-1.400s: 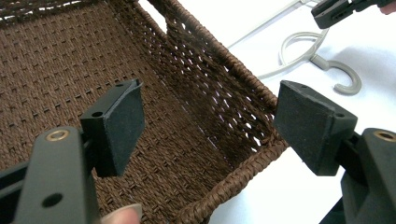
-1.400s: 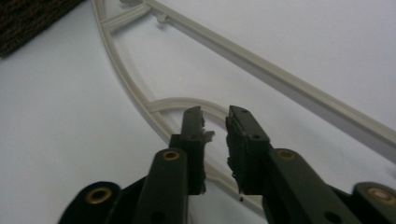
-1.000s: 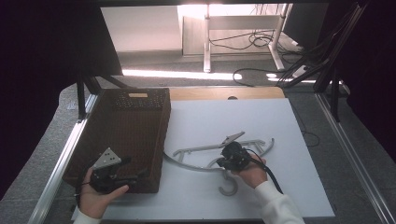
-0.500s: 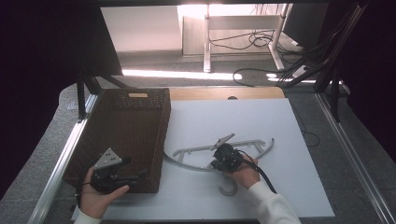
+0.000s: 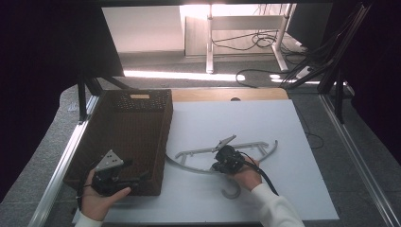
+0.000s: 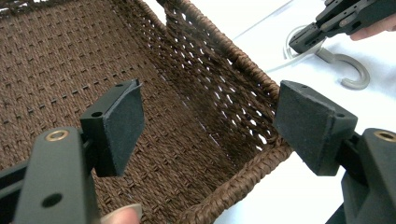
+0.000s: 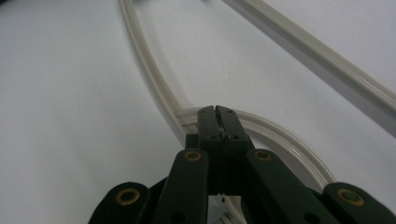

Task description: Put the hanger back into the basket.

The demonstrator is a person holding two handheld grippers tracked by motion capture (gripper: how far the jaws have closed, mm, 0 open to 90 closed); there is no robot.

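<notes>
While the left gripper point(image 5: 142, 178) hangs where it was a second ago, jaws wide apart over the near right corner of the basket point(image 5: 124, 124), the right gripper point(image 5: 218, 166) has slid left along the hanger point(image 5: 189, 166). Its jaws are pressed together, tips on the hanger's curved arm in the right gripper view; whether they pinch it I cannot tell. The hanger lies flat on the white table point(image 5: 283, 189) just right of the basket, its hook point(image 5: 231, 193) toward the person, unmoved.
</notes>
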